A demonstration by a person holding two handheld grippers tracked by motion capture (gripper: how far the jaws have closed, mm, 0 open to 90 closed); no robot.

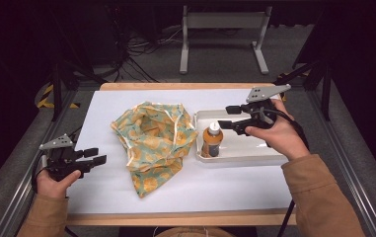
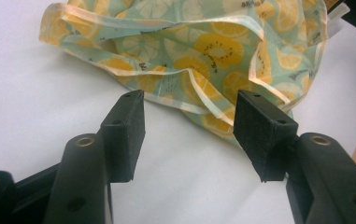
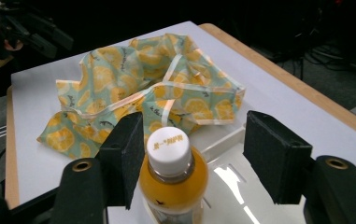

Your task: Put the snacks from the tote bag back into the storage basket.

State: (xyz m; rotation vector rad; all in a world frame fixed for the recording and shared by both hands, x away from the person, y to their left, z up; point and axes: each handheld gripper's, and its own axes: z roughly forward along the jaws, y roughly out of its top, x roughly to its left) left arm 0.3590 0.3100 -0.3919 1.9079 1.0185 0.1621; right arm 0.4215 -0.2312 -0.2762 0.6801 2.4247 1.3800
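From above we see our right gripper over the white plastic tray, fingers spread just beside the orange-juice bottle with a white cap standing in the tray's left end. Our left gripper view shows the left gripper released, near the crumpled lemon-print cloth bag on the white bench. Our right gripper view has the bottle's cap between the parted fingers.

One orange juice bottle is standing in one white tray; one lemon-print cloth bag is lying on one counter; two hand-held grippers, left and right, are hovering.
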